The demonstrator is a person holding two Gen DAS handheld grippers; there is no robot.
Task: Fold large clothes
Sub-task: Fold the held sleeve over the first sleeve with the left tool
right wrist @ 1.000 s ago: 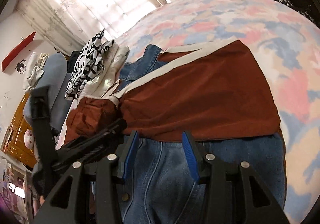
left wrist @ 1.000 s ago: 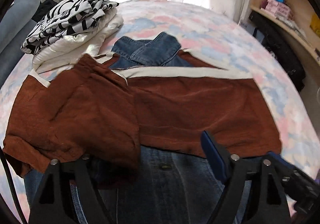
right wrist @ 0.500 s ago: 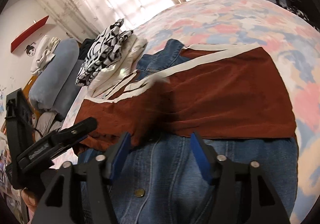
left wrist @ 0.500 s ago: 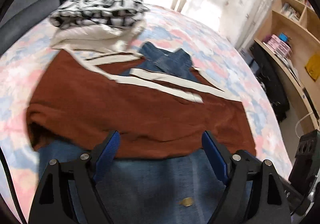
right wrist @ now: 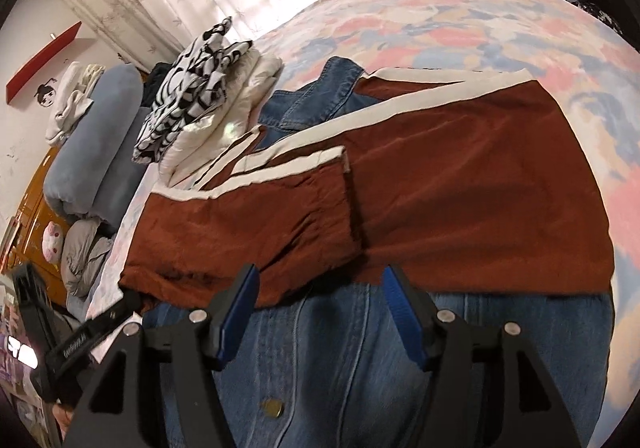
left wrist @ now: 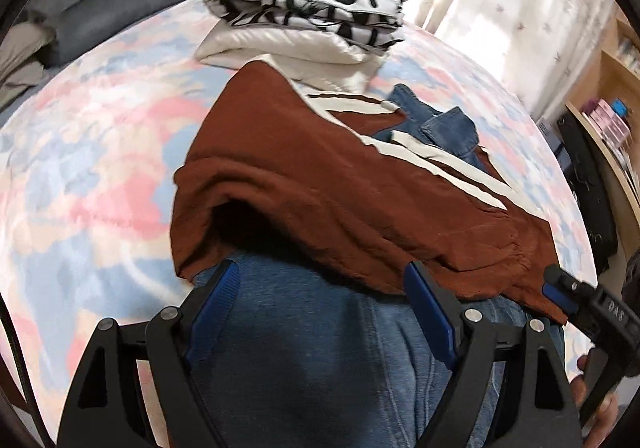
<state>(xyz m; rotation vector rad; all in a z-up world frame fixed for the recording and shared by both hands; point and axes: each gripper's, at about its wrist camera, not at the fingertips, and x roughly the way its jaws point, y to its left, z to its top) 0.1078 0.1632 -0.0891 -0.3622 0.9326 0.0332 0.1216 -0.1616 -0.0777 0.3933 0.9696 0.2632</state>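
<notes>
A denim jacket (right wrist: pixel 344 360) with rust-brown sleeves (right wrist: pixel 460 184) and cream stripes lies on the flowered bed (right wrist: pixel 440 20). Both sleeves are folded across its front, the left one overlapping the right. In the left wrist view the brown sleeve (left wrist: pixel 320 188) bulges up over the denim body (left wrist: pixel 312 348). My left gripper (left wrist: pixel 320 312) is open and empty just above the denim hem. My right gripper (right wrist: pixel 320 312) is open and empty over the denim below the sleeves. The right gripper shows at the left wrist view's right edge (left wrist: pixel 580 308).
A stack of folded clothes, black-and-white print (left wrist: pixel 316 0) on cream (left wrist: pixel 296 48), sits at the bed's far side. Grey-blue pillows (right wrist: pixel 100 136) lie beyond it. Wooden shelves (left wrist: pixel 608 120) and a black bag stand to the right of the bed.
My left gripper let go of the left sleeve, which now lies folded across the jacket front. The left gripper swung leftward and closer; the right gripper stayed open over the denim.
</notes>
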